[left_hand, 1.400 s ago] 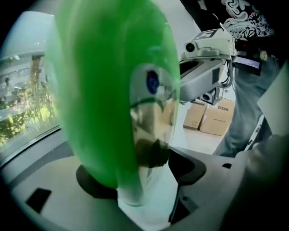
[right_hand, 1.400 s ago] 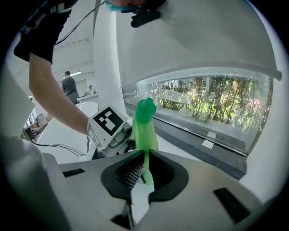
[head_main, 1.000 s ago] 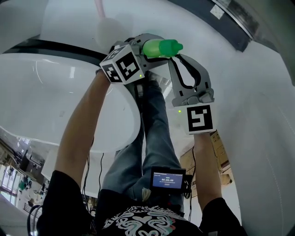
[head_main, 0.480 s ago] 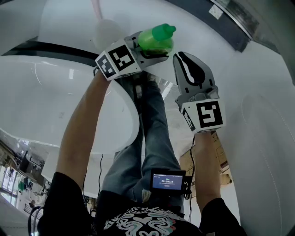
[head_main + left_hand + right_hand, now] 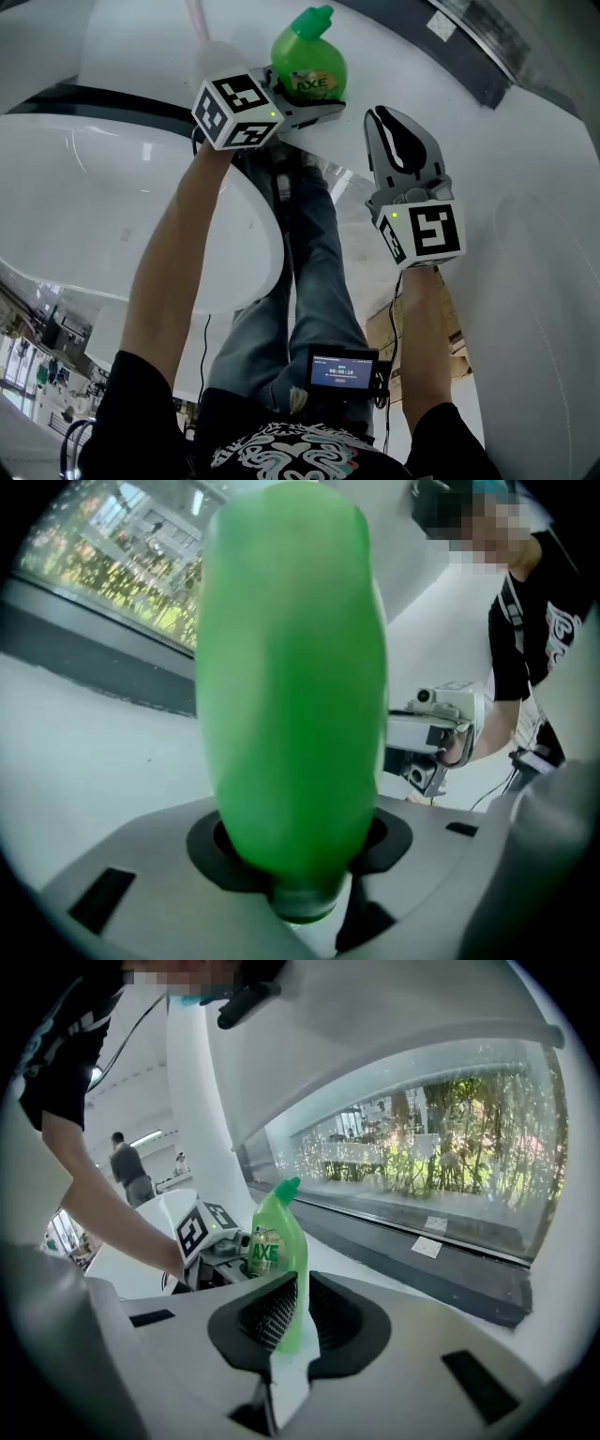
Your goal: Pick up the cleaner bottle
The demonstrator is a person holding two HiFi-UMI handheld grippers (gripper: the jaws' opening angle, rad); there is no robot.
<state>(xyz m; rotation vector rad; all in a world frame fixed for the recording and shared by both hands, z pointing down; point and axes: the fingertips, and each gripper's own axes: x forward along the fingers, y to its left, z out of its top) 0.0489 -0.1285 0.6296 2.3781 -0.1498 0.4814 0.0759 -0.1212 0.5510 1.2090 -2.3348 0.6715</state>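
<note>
Between the jaws of your left gripper [image 5: 314,101] sits the green cleaner bottle [image 5: 307,58], clamped and lifted off every surface. The right gripper view shows the bottle upright, its bent green cap [image 5: 287,1188] at the top, with the grip taken low on the body beside the label. That label [image 5: 310,84] reads "AXE" in green letters on a pale oval, and the same word shows in the right gripper view. Smaller print around it is too fine to read. In the left gripper view the green body fills the middle of the picture, pressed between both pads.

Your right gripper [image 5: 386,117] hangs just to the right of the bottle, apart from it and grasping nothing. Its jaws are drawn almost together, with only a slim slit between them. Through that slit you see the bottle farther off, not between the pads.

Each gripper carries its marker cube, the left one [image 5: 236,111] near the bottle and the right one [image 5: 424,234] nearer your body. Below your arms lie your jeans [image 5: 314,262] and a small lit screen [image 5: 342,366] at your waist, whose text is too small to read. A white curved surface [image 5: 103,187] spreads out to your left. A long window [image 5: 422,1157] with greenery behind it shows in the right gripper view.
</note>
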